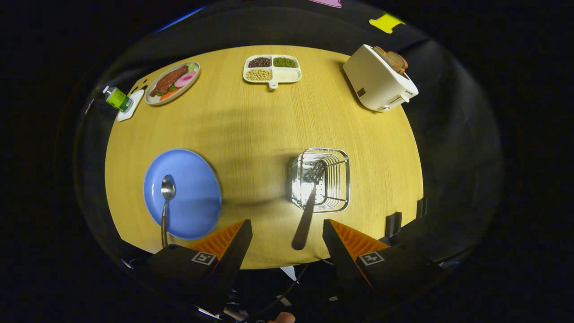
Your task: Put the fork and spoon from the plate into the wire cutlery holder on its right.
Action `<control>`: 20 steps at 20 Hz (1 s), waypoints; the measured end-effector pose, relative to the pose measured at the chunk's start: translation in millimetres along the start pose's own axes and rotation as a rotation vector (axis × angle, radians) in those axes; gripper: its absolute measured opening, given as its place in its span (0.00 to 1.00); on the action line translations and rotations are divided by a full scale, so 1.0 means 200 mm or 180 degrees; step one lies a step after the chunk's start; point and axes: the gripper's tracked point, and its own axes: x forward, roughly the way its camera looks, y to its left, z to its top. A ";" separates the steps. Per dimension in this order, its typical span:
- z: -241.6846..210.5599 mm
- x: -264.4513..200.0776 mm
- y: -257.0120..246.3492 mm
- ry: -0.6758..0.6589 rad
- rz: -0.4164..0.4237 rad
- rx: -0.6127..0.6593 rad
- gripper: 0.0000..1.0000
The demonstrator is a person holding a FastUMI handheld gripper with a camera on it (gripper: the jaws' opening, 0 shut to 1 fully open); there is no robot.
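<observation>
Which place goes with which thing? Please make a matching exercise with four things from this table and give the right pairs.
Things:
1. fork
2. spoon
3. bread slices
4. gripper

Places or states:
A. in the toaster
B. on the blue plate
C. open, fingers apart, holding nothing
D. standing in the wire cutlery holder, handle leaning out toward the fingers

Pairs: 1-D, 2-B, 3-A, 4-C

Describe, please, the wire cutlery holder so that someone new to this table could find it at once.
On the round wooden table, look just ahead of the open gripper, to the right of the blue plate that holds the spoon. The wire cutlery holder is the shiny square metal basket there. Unlike the plate, it stands upright, and a fork leans out of it.
</observation>
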 end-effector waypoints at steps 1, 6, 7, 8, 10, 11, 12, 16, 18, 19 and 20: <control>0.02 -0.03 0.04 -0.0146 -0.0003 0.0040 0.99; 0.08 -0.23 0.24 -0.0848 -0.0058 0.0211 0.99; 0.07 -0.24 0.29 -0.0905 -0.0103 0.0224 0.99; 0.05 -0.24 0.34 -0.0946 -0.0128 0.0226 0.99; -0.01 -0.21 0.50 -0.0947 -0.0102 0.0213 0.99; -0.04 -0.18 0.60 -0.0916 -0.0018 0.0216 0.99; -0.08 -0.14 0.71 -0.0882 0.0083 0.0213 0.99; -0.20 -0.02 1.02 -0.0699 0.0315 0.0113 0.99; -0.24 0.04 1.10 -0.0620 0.0352 0.0113 0.98; -0.25 0.08 1.12 -0.0580 0.0361 0.0127 0.97; -0.25 0.11 1.14 -0.0542 0.0359 0.0134 0.97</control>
